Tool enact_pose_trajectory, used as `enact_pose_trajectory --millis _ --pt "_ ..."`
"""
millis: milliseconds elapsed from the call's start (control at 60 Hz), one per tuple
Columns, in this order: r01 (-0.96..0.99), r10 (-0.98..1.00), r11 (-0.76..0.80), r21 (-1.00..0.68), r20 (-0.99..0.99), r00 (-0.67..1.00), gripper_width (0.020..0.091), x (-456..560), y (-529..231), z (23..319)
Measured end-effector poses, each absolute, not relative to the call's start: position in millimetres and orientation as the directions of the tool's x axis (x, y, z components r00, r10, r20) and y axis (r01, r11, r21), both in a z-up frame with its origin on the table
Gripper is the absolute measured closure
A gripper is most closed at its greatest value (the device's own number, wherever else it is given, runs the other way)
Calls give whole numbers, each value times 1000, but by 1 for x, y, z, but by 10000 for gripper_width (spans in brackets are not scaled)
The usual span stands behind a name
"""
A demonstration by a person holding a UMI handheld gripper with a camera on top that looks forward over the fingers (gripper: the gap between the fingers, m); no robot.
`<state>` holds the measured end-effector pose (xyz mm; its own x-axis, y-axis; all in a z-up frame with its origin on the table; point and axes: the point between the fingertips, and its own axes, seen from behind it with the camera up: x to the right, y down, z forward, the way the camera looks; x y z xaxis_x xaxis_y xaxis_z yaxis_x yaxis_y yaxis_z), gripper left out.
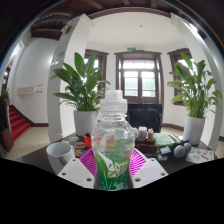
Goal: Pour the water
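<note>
A clear plastic water bottle [113, 140] with a green label and a white cap stands upright between my fingers. My gripper [113, 165] is shut on the bottle: the magenta pads [88, 162] press against its sides at label height. The bottle appears lifted above the dark table [35, 160]. A white cup [59, 152] sits on that table just left of the left finger. The bottle's bottom is hidden below the fingers.
A wooden tea tray [150, 143] with small cups and jars lies right of the bottle. Two large potted plants [82, 90] [196, 90] stand behind the table. A double door [139, 80] is at the back, and red stairs [18, 122] are on the left.
</note>
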<state>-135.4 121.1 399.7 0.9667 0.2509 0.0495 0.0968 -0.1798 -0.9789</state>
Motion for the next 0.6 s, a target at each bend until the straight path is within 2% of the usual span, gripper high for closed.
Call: enact_pose_trajectory --millis 67,167,250,300,350,383,600 --pt "98 235 -179 -979 54 970 722 -153 123 408" --pt "83 215 -198 -977 39 976 622 -146 125 404" --pt "95 201 -227 -969 49 978 565 -152 126 404" --pt "95 179 -263 -960 48 983 463 -158 127 402" --pt "88 169 -285 -954 41 985 302 -170 129 398" --pt "73 163 -293 -953 25 986 242 -160 119 400" --pt "21 82 -321 -947 -6 997 261 -174 72 420"
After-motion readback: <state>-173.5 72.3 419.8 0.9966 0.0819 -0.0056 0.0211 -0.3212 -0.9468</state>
